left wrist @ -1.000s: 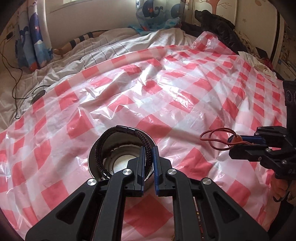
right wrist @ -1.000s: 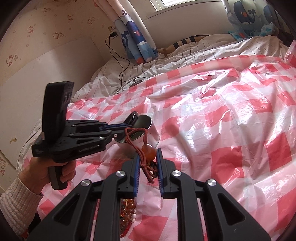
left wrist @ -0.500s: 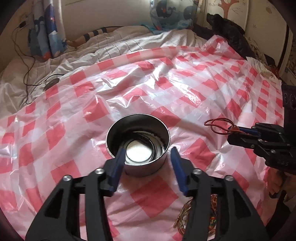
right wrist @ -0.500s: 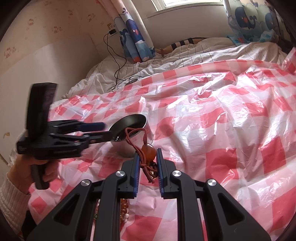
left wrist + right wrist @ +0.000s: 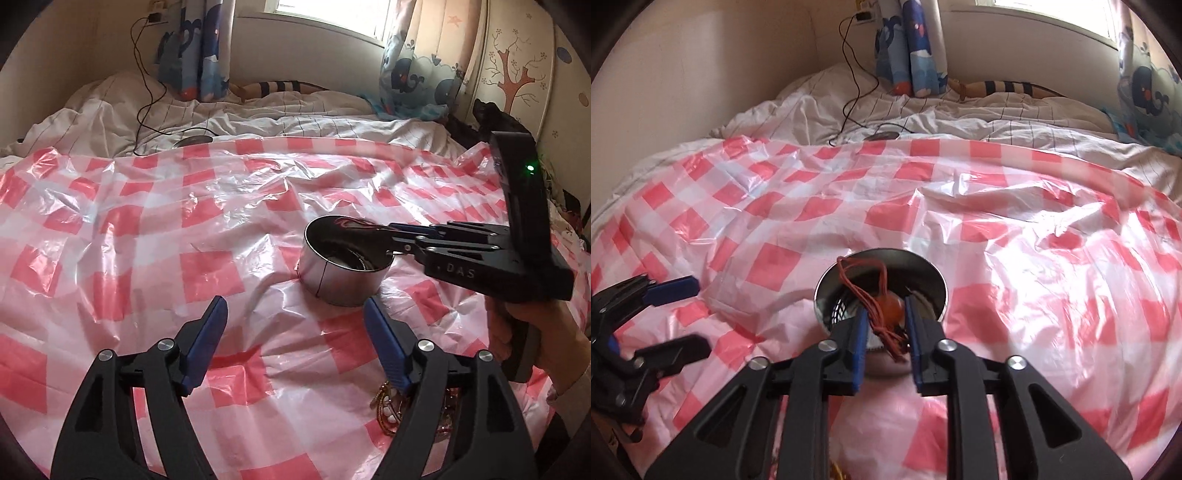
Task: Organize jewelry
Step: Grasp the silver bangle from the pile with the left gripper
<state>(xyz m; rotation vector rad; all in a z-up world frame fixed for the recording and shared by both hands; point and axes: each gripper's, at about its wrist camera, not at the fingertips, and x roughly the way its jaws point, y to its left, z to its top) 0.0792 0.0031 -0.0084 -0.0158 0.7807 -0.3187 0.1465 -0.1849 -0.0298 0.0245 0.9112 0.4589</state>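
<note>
Here the right gripper [image 5: 886, 325] is pinching the red cord necklace [image 5: 882, 308] with its amber bead over the metal bowl [image 5: 341, 271] on the bed — the drop-in step — while the left gripper [image 5: 295, 341] is hanging spread and empty; next, seemingly, releasing it squarely inside the rim.

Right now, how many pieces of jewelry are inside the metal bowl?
2 can be made out. A dark bracelet lies on the metal bowl's floor, and the red cord necklace, shut in the right gripper's jaws, hangs over the opening. More may be hidden underneath.
</note>
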